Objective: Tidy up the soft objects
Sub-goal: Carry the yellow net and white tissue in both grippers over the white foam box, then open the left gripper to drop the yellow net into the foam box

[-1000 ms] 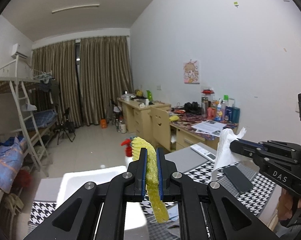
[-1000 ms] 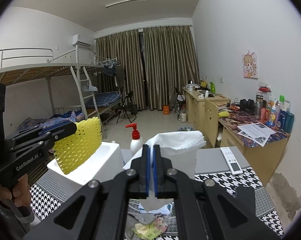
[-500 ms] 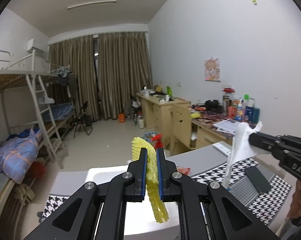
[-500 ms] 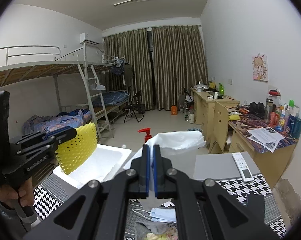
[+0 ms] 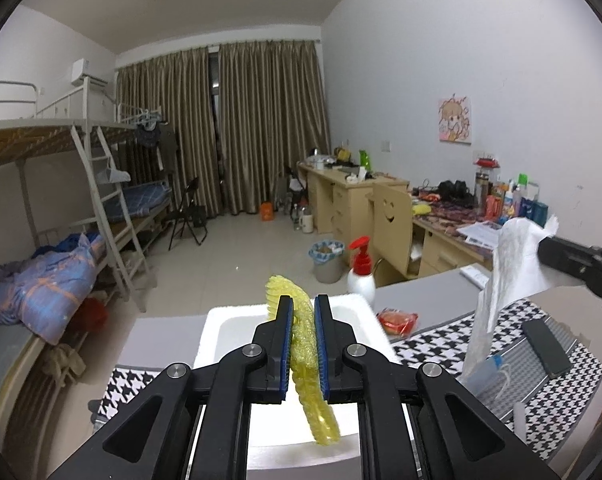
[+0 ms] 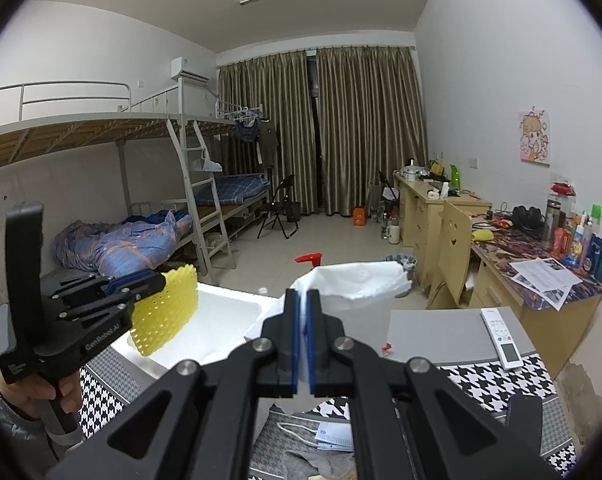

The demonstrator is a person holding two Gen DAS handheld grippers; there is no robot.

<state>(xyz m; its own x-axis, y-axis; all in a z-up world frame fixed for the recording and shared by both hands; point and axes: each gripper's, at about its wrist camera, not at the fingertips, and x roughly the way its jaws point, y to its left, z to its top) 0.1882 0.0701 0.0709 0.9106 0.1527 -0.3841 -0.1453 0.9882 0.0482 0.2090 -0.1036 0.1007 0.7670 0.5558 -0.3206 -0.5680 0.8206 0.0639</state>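
A yellow foam net (image 5: 307,356) hangs between the blue pads of my left gripper (image 5: 301,304), just over the white foam box (image 5: 229,320). The jaws are opening, but the pads still touch the net and it stays hanging. The right wrist view has the same net (image 6: 169,316) at the left gripper (image 6: 157,280), above the box (image 6: 229,308). My right gripper (image 6: 301,300) is shut on a thin white plastic bag (image 6: 349,284), which it holds up above the table. That bag (image 5: 509,264) also hangs at the right in the left wrist view.
A white pump bottle with a red top (image 5: 361,276) stands behind the box. A red packet (image 5: 397,318), a black phone (image 5: 545,346), a remote (image 6: 503,338) and a face mask (image 6: 333,436) lie on the grey table and its houndstooth cloth (image 6: 497,384).
My left gripper has moved over the white box and tilted down with the yellow net, and its jaws now stand a little wider. My right gripper has shifted sideways, still shut on the bag.
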